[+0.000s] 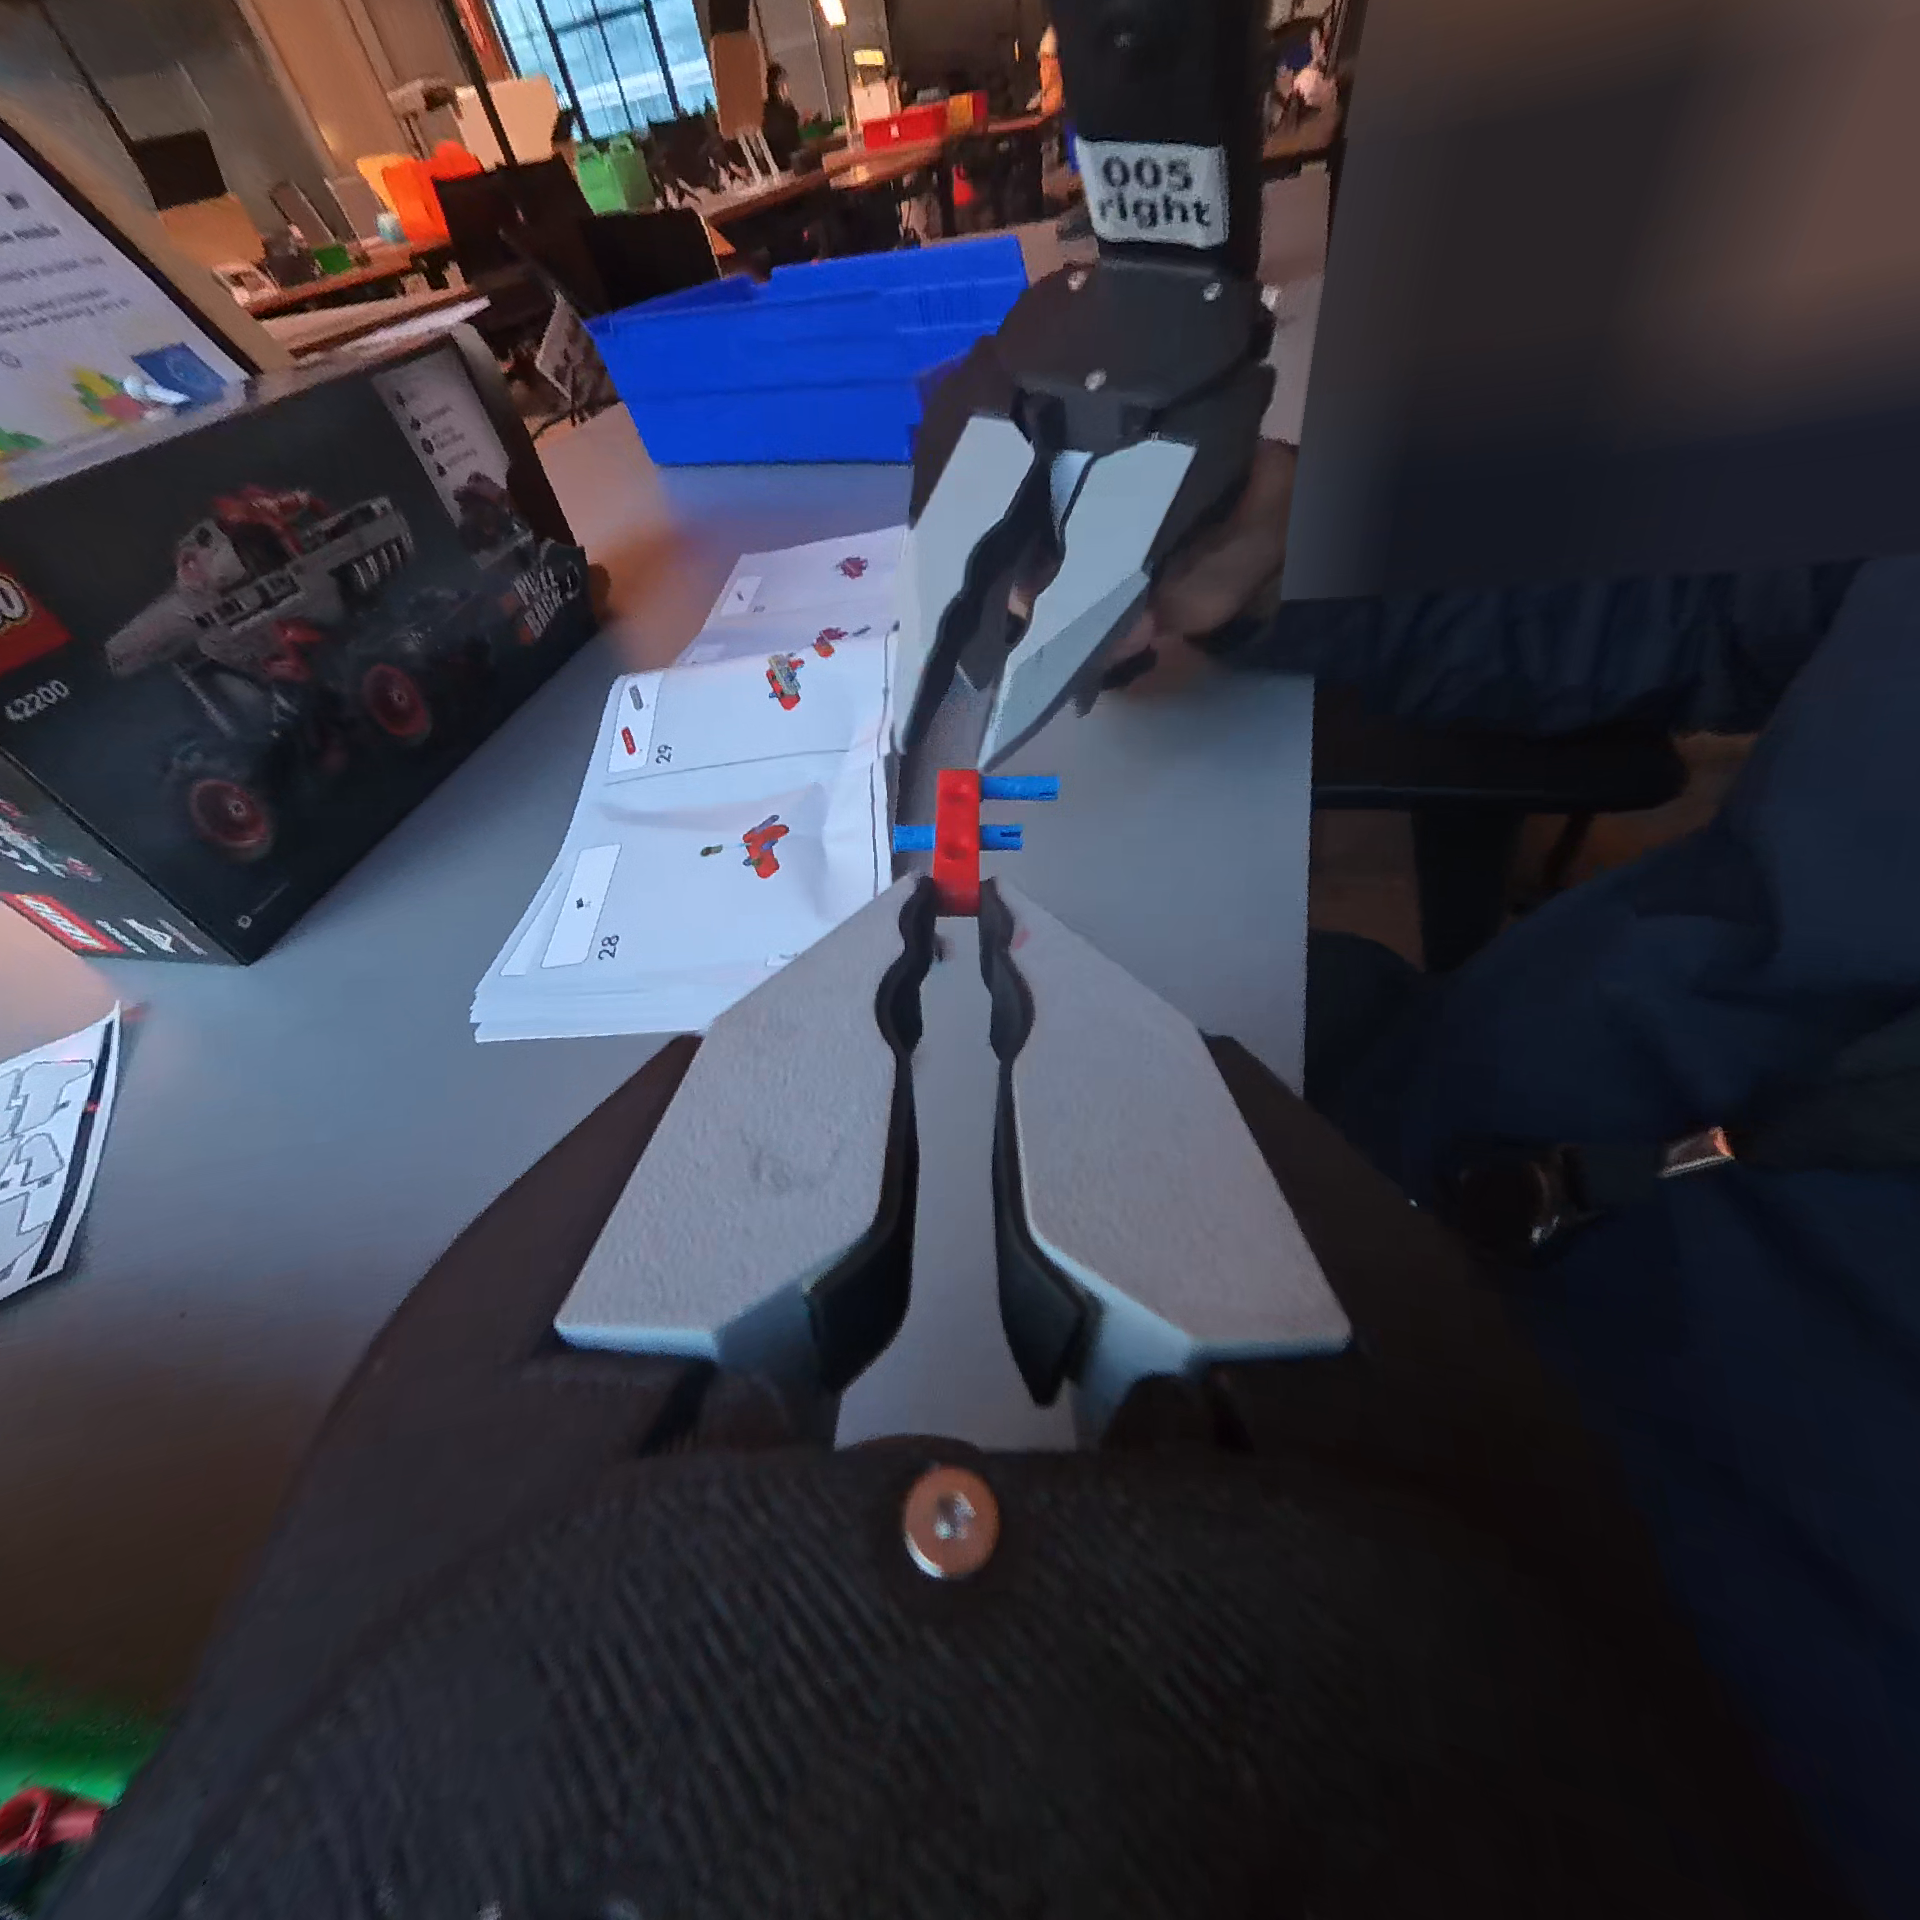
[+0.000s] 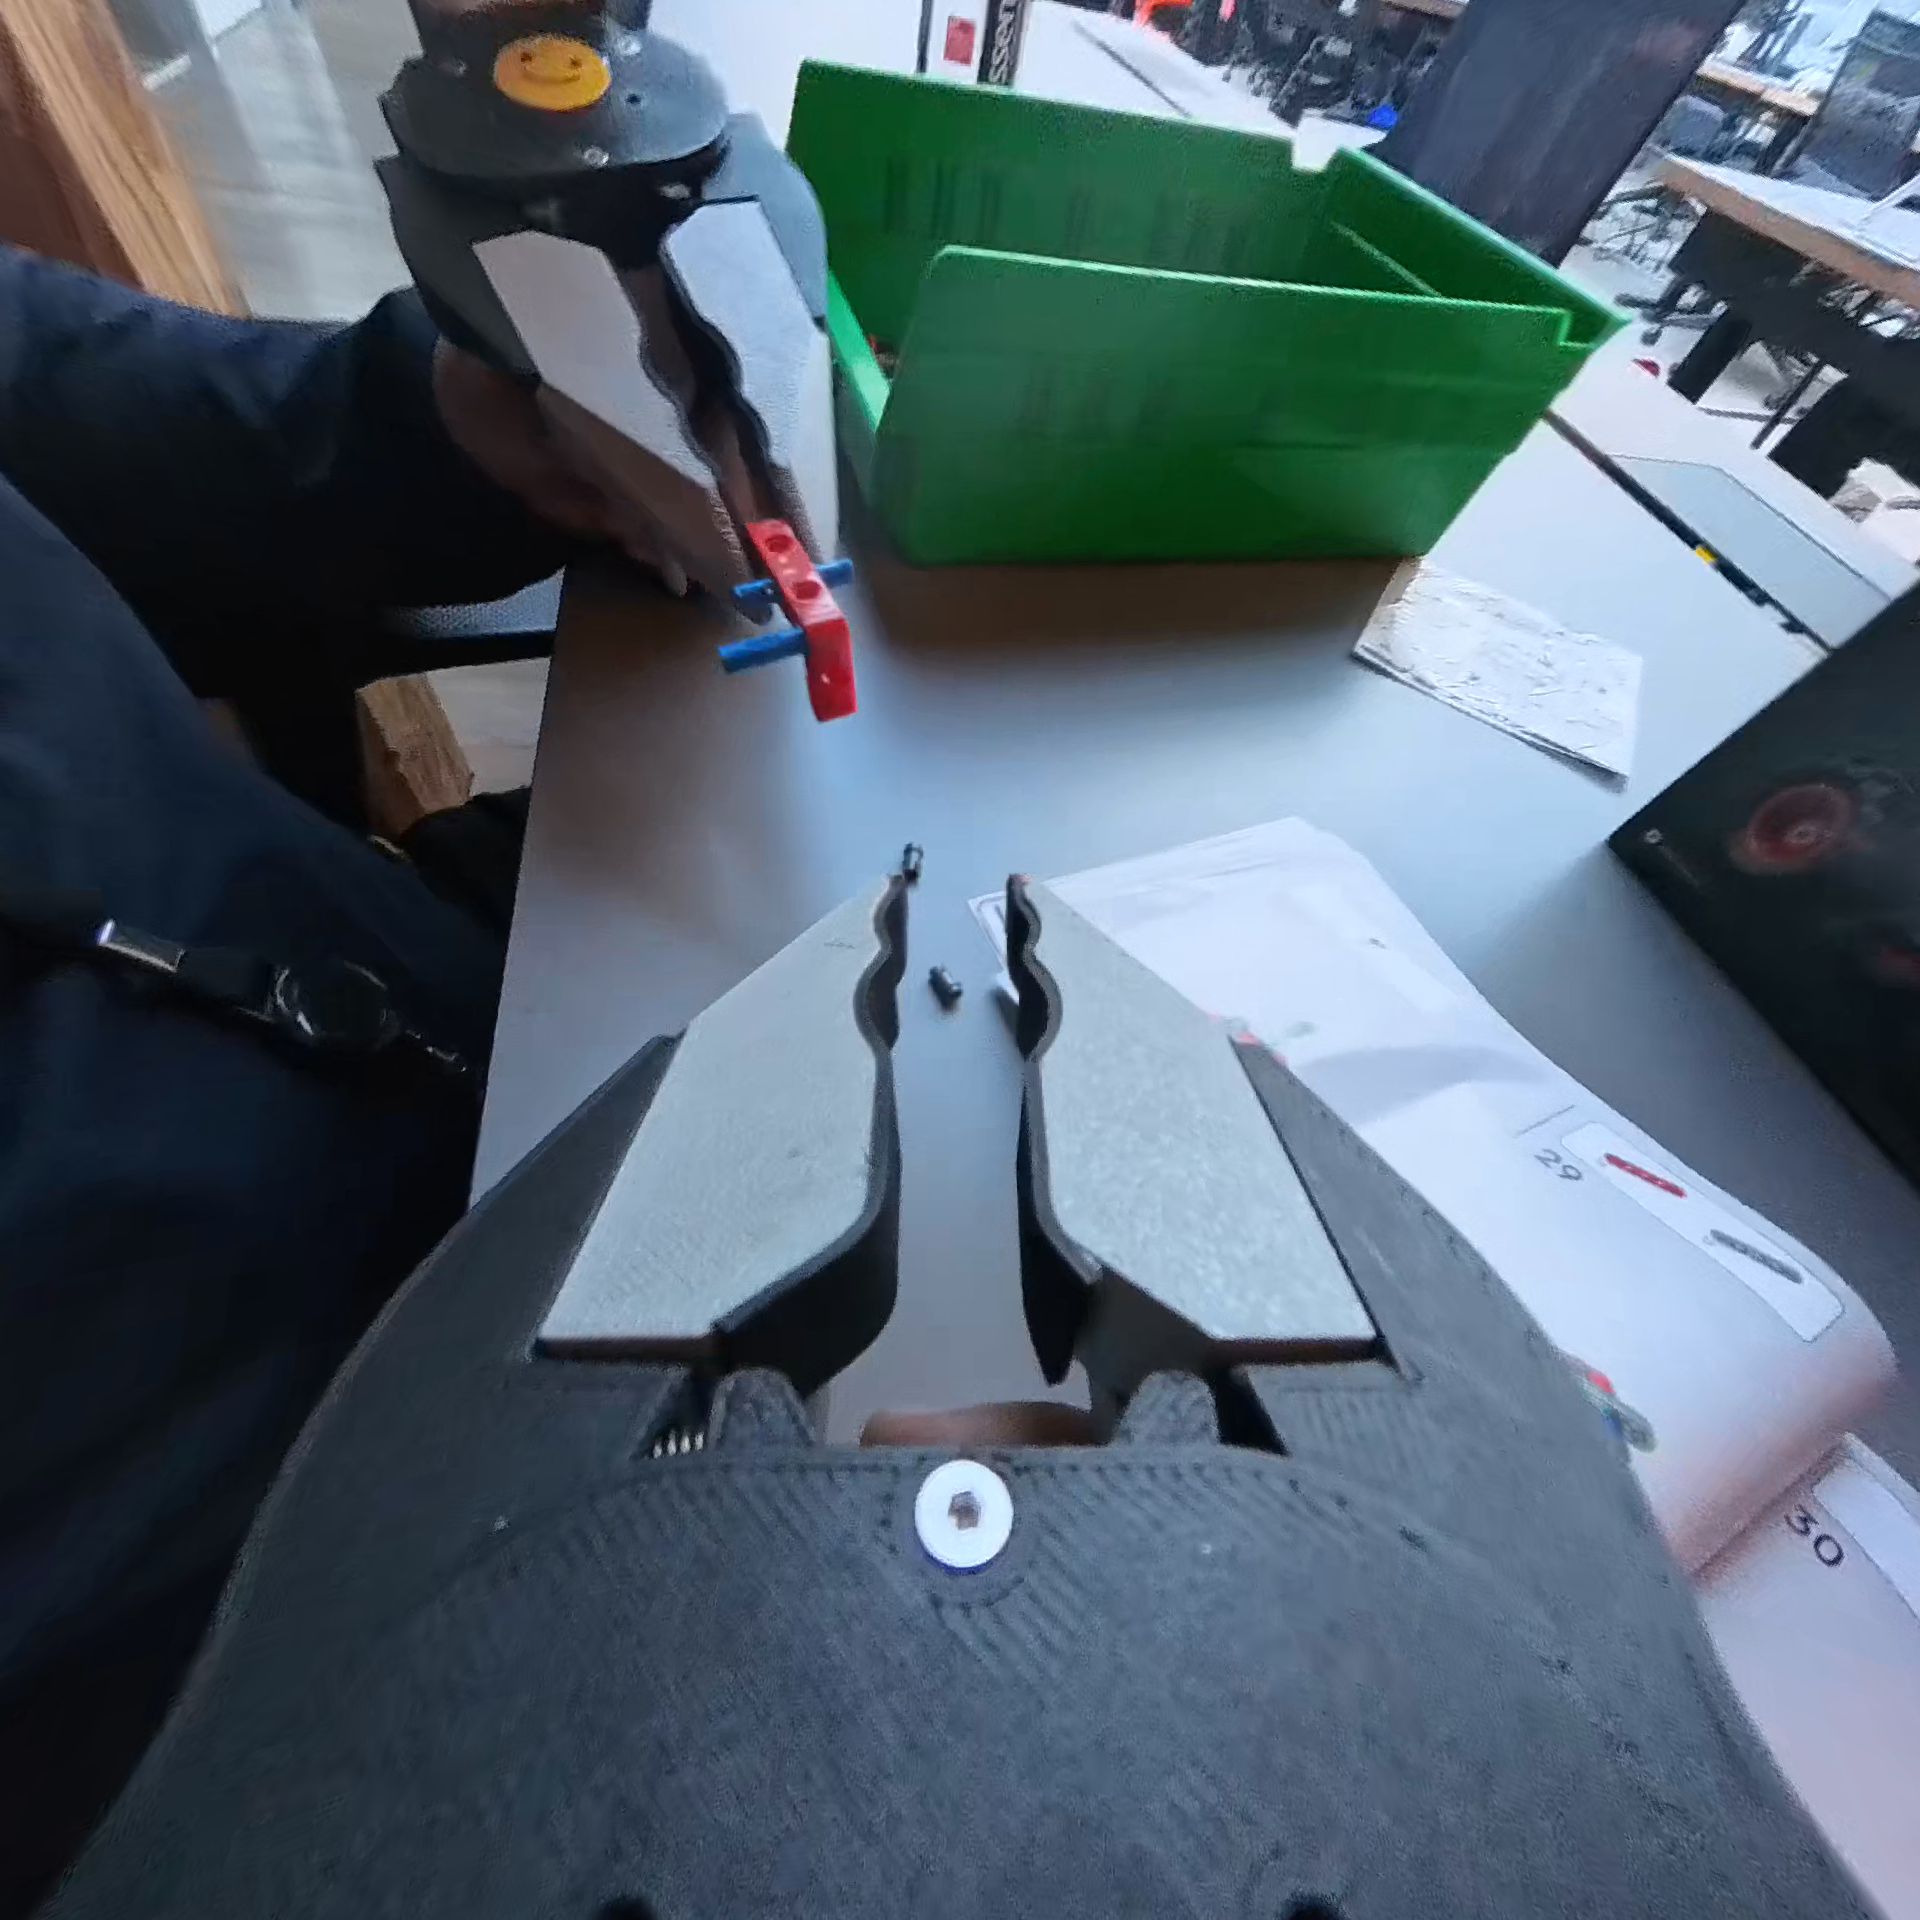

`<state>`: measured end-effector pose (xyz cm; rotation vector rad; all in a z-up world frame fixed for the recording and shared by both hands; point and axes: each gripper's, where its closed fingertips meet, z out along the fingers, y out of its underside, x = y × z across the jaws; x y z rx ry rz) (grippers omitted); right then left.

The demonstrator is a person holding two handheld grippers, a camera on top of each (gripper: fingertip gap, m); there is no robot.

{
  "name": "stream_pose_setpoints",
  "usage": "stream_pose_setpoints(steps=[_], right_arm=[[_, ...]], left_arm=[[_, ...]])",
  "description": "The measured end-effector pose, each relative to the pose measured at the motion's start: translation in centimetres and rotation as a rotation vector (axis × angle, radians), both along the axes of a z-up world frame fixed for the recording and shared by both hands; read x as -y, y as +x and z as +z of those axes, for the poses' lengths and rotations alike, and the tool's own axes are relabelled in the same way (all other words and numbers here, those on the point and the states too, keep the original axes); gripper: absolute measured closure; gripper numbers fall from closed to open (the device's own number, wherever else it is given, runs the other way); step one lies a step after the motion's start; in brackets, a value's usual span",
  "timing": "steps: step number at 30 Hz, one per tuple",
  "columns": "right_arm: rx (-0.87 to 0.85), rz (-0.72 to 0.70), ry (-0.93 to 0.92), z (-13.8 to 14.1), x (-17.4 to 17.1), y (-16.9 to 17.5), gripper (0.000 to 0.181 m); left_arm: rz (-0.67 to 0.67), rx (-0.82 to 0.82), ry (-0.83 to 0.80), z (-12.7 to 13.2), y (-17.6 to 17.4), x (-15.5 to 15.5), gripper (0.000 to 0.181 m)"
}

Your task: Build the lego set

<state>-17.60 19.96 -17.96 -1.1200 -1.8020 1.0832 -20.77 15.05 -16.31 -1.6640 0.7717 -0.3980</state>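
My left gripper point(image 1: 954, 896) is shut on one end of a red beam point(image 1: 957, 840) with two blue pins point(image 1: 1023, 788) through it, held above the grey table. The same beam point(image 2: 805, 613) shows in the right wrist view at upper left, in the left gripper point(image 2: 771, 540). My right gripper point(image 2: 956, 883) is open and empty, low over the table. Two small black pins lie there: one point(image 2: 943, 985) between its fingers, one point(image 2: 912, 861) just past the left fingertip. In the left wrist view the right gripper point(image 1: 940, 743) hangs open above the beam.
An open instruction booklet point(image 1: 717, 790) lies on the table; it also shows in the right wrist view point(image 2: 1403, 1091). The black set box point(image 1: 260, 665) stands left. A blue bin point(image 1: 821, 364) is behind, a green bin point(image 2: 1174, 332) far side. A sticker sheet point(image 1: 52, 1143) lies left. The person's dark clothing point(image 2: 208, 831) is at the table edge. Tip to tip, the grippers are about 7 centimetres apart.
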Motion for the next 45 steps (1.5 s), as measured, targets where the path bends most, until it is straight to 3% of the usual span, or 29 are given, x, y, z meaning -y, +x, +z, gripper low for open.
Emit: stream_pose_setpoints(steps=[7,21,26,40,45], right_arm=[[0.035,-0.055,0.072,-1.1,-1.7,1.2,0.167],[0.106,-0.004,0.128,-2.8,-0.4,0.2,0.164],[0.129,0.123,0.066,-2.6,2.0,-0.5,0.165],[0.021,0.226,0.074,-1.0,4.4,-1.0,0.176],[0.030,0.234,0.075,-1.1,4.4,-0.7,0.164]], left_arm=[[0.088,-0.171,-0.169,-3.5,-0.2,-1.0,0.177],[0.089,-0.184,-0.268,-4.8,-0.3,-1.4,0.177],[0.077,-0.167,-0.241,-4.4,-0.2,-1.2,0.177],[-0.065,-0.110,-0.159,-2.9,1.1,0.6,0.177],[-0.043,-0.123,-0.173,-3.1,0.9,0.3,0.177]])
